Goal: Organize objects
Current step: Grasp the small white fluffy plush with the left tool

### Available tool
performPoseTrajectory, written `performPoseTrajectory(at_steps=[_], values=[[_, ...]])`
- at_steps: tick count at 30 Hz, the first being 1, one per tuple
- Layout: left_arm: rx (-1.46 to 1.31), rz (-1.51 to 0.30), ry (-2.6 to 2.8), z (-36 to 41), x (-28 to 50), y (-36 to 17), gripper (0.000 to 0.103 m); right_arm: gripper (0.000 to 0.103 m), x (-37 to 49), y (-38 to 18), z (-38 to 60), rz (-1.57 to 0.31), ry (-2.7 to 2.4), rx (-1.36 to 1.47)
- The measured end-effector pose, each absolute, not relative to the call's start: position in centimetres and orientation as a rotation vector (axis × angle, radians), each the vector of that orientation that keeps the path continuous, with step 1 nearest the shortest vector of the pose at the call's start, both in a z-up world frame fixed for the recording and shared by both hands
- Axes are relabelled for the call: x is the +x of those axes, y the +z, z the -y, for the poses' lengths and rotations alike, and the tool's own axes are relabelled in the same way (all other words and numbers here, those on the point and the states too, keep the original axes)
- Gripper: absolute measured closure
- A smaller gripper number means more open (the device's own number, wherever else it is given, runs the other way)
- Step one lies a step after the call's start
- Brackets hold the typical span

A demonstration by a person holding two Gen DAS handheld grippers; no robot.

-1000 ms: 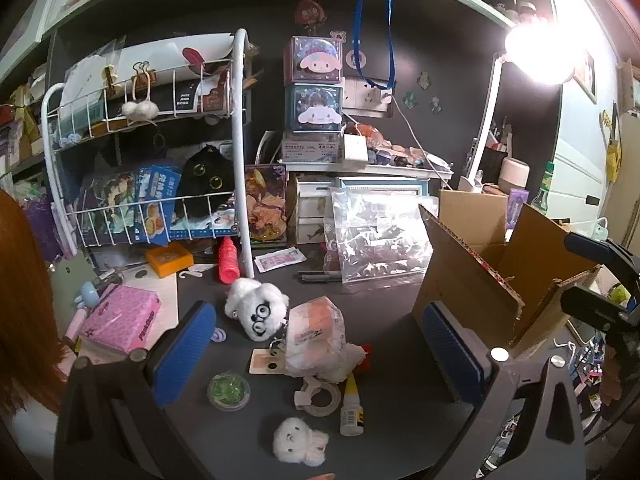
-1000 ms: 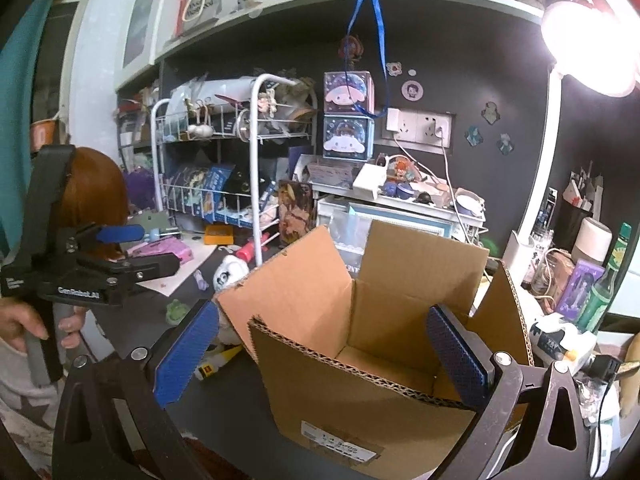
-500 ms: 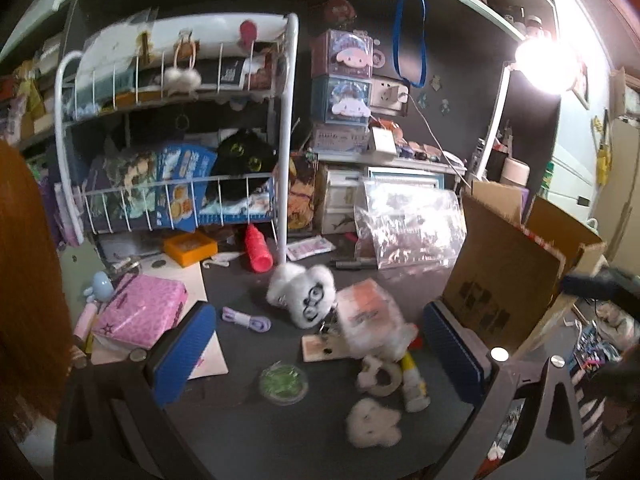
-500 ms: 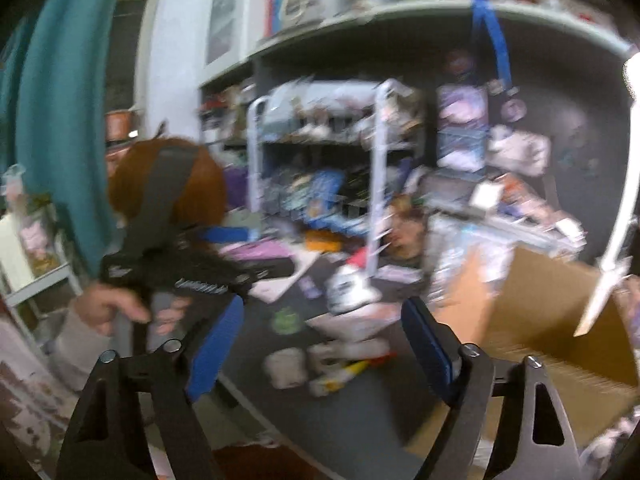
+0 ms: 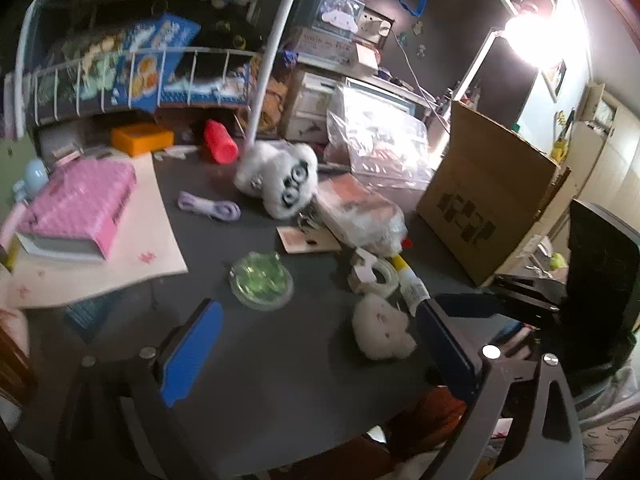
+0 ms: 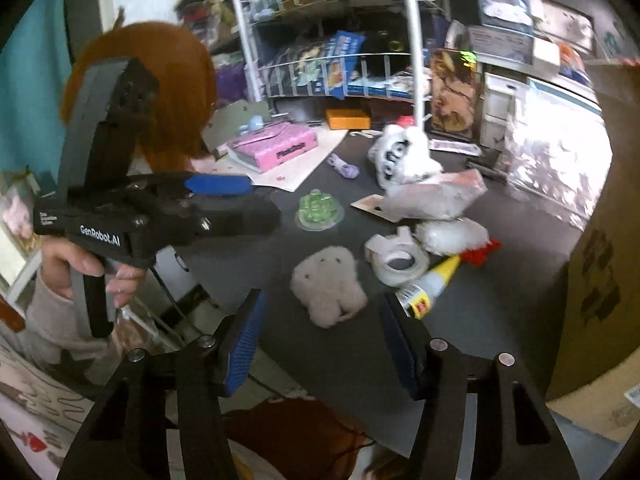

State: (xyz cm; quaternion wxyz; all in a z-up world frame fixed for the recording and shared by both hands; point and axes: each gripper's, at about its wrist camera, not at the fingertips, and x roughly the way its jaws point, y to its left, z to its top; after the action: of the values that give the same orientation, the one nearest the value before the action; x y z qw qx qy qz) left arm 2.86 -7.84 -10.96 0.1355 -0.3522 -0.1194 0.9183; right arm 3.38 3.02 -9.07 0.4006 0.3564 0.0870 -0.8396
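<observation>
— Two grippers are over the dark desk (image 6: 352, 364). What is the right gripper (image 6: 324, 340) doing?

— Its blue fingers stand wide apart and hold nothing. A small fluffy white toy (image 6: 326, 284) lies on the desk just in front of them, between the two tips.

— And the left gripper (image 5: 320, 350)?

— Its fingers are spread apart too, with nothing between them. It hangs over a bare part of the desk. The same fluffy toy (image 5: 382, 332) lies close to its right finger.

— What else is near the toy?

— A roll of tape (image 6: 396, 258) sits just beside it, and a glue tube (image 6: 430, 286) with a yellow tip lies next to the tape. A green glass dish (image 6: 319, 210) is a bit farther off. A bigger white plush with black round glasses (image 5: 286, 178) lies near the white rack pole.

— Where is the box?

— One big cardboard box (image 5: 486, 200) stands on the right side of the desk. A pink book (image 5: 78, 210) lies far on the left.
</observation>
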Motion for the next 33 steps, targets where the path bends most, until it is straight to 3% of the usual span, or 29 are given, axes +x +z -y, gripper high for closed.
performPoseTrajectory(at_steps=[9,12,15,18,26,33], values=[[-1.035,0.375,2.604,7.7,3.0,-11.4,0.008,0.049,1.5,-11.5,-0.5,-0.365,-2.137,0.941],[-1.057,0.358,2.588,7.3,2.7,-11.6,0.018,0.051,1.4,-11.9,-0.4,-0.396,-2.143,0.930],[-1.068,0.348,2.553,6.7,2.4,-11.7,0.022,0.069,1.5,-11.9,-0.2,-0.422,-2.150,0.913],[-1.072,0.344,2.514,6.2,2.0,-11.7,0.028,0.074,1.6,-11.9,-0.2,-0.429,-2.146,0.905],[-1.010,0.328,2.470,5.1,1.7,-9.1,0.048,0.075,2.3,-9.5,-0.6,-0.429,-2.129,0.810],[-0.926,0.208,2.496,3.8,1.7,-4.4,0.065,0.075,3.0,-4.7,-0.7,-0.498,-2.117,0.648]])
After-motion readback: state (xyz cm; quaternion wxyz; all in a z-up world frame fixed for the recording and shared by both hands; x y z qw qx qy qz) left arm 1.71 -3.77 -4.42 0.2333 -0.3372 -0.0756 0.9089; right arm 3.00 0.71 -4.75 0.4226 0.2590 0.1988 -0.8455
